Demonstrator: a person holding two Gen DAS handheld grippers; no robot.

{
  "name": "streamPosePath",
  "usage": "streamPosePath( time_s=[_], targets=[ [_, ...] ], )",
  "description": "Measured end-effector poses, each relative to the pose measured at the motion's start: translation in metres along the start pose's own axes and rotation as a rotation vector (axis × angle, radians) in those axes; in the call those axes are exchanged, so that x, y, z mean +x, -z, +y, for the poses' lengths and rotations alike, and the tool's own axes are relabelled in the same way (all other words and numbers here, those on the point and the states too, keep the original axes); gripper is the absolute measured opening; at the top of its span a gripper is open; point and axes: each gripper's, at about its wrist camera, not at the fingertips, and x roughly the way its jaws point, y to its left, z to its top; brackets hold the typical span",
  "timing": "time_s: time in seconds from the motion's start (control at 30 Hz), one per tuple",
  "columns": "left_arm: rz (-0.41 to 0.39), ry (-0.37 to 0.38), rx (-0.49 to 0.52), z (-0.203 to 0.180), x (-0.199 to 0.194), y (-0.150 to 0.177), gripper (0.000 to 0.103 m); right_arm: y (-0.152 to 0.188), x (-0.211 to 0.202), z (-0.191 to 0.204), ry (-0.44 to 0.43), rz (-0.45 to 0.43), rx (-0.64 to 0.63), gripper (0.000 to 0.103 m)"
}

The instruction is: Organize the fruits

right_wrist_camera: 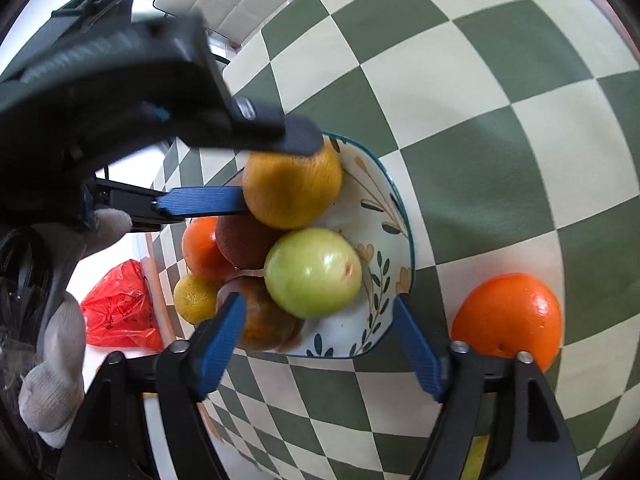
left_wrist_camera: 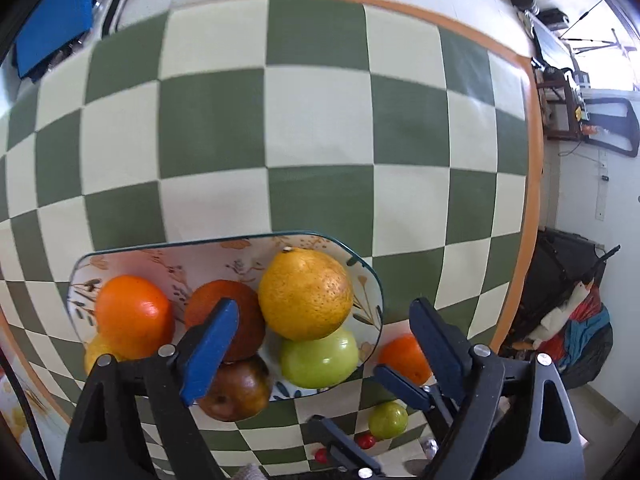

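A floral plate point(left_wrist_camera: 370, 280) point(right_wrist_camera: 396, 240) on the checkered table holds a piled heap of fruit: a big yellow orange point(left_wrist_camera: 306, 294) point(right_wrist_camera: 292, 190), a green apple point(left_wrist_camera: 318, 358) point(right_wrist_camera: 312, 272), an orange point(left_wrist_camera: 134, 316), a brown fruit point(left_wrist_camera: 240, 390) and others. My left gripper point(left_wrist_camera: 324, 340) point(right_wrist_camera: 276, 172) is open, its jaws either side of the yellow orange. My right gripper point(right_wrist_camera: 320, 344) point(left_wrist_camera: 360, 412) is open and empty, low before the plate. A loose orange point(right_wrist_camera: 510, 316) point(left_wrist_camera: 404, 356) lies right of the plate.
A small green fruit point(left_wrist_camera: 388, 420) and small red fruits point(left_wrist_camera: 364, 442) lie on the table near the right gripper. The table's orange edge point(left_wrist_camera: 534, 184) runs along the right. A red bag point(right_wrist_camera: 120, 312) lies on the floor at left.
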Motion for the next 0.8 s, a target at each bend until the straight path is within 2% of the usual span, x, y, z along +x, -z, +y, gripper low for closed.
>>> streamPosePath(
  time_s=[0.07,0.2,0.23,0.43,0.53,0.8],
  targets=[
    [-0.04,-0.016,-0.005,0.008,-0.012,0.007,0.087,0.001,-0.003,0.004,0.03,-0.003,-0.016,0.081],
    [-0.138,-0.084,-0.027,0.027,-0.031,0.031,0.087,0.004,-0.016,0.019,0.16,-0.056,-0.083,0.094],
    [-0.164,-0.104,-0.033,0.035,-0.034,0.041,0.087,0.006,-0.019,0.024,0.212,-0.073,-0.107,0.094],
    [-0.269,-0.225,-0.076,0.07,-0.039,0.084,0.087,0.006,-0.031,0.032,0.365,-0.118,-0.174,0.096],
    [-0.299,-0.243,-0.094,0.081,-0.038,0.102,0.087,0.012,-0.038,0.036,0.41,-0.143,-0.206,0.096],
    [-0.422,-0.259,-0.103,0.087,-0.057,0.156,0.087,0.034,-0.058,0.06,0.456,-0.206,-0.273,0.096]
  ],
)
